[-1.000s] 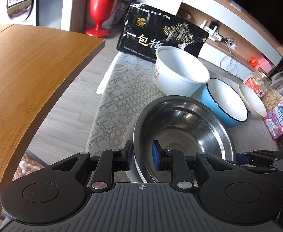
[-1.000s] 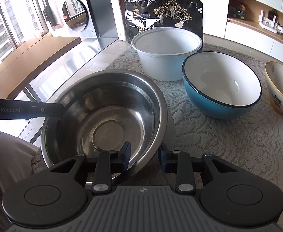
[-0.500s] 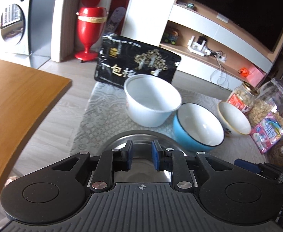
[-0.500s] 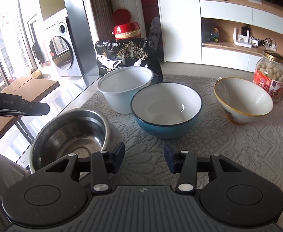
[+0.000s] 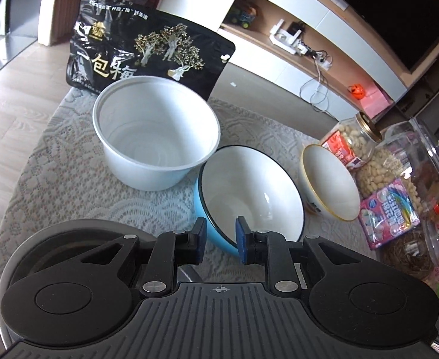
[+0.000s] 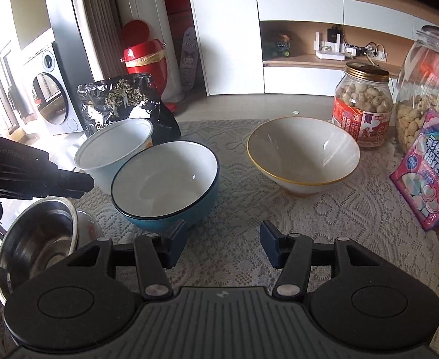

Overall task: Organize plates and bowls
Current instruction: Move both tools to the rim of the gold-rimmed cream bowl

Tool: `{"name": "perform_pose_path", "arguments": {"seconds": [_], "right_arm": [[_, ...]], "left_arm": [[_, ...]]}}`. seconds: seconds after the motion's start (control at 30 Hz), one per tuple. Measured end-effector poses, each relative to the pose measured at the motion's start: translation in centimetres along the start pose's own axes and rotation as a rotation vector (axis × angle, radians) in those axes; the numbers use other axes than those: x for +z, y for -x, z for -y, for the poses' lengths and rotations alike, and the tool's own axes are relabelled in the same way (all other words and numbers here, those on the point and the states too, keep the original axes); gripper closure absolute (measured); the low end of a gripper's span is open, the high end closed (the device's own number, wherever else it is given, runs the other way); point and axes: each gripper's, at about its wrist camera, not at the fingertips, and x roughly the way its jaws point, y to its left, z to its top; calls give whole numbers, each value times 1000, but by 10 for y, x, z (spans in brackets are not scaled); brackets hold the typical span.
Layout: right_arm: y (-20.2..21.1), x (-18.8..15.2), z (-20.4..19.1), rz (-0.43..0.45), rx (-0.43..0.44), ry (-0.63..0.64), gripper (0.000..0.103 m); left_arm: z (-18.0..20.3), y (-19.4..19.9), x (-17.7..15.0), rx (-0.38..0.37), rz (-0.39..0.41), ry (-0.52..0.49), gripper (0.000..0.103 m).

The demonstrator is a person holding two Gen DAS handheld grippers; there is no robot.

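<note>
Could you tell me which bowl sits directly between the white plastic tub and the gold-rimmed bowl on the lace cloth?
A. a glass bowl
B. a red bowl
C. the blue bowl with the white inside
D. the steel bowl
C: in the right wrist view the blue bowl stands between the white plastic tub and the gold-rimmed bowl, while the steel bowl sits off at the near left edge.

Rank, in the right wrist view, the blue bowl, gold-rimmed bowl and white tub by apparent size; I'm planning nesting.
1. Blue bowl and gold-rimmed bowl: look alike; blue sits nearer, so unsure.
2. White tub: smallest-looking, but partly hidden and farther.
</note>
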Motion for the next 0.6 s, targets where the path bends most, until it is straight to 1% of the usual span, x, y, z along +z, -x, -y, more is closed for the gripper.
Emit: {"name": "perform_pose_path", "arguments": {"seconds": [0.07, 0.17, 0.23, 0.3, 0.37, 0.47, 0.53, 0.6], "right_arm": [[-6, 1, 3, -10, 3, -8, 49], [-10, -1, 5, 2, -19, -10, 49], [-14, -3, 10, 6, -27, -30, 49], [-22, -5, 16, -12, -33, -51, 49], [-30, -8, 19, -35, -39, -56, 49], [-34, -10, 21, -44, -46, -55, 49], [-32, -8, 23, -32, -57, -60, 49], [-27, -4, 28, -17, -65, -74, 49]], "left_arm": [[1, -14, 9, 20, -16, 4, 80], [3, -25, 18, 24, 3, 4, 80], [5, -27, 19, -1, 19, -12, 80], [5, -28, 17, -20, 27, -33, 80], [5, -29, 13, -25, 36, -52, 80], [7, -30, 13, -28, 40, -72, 80], [14, -26, 14, -57, 51, -90, 80], [25, -21, 15, -102, 62, -127, 80]]}}
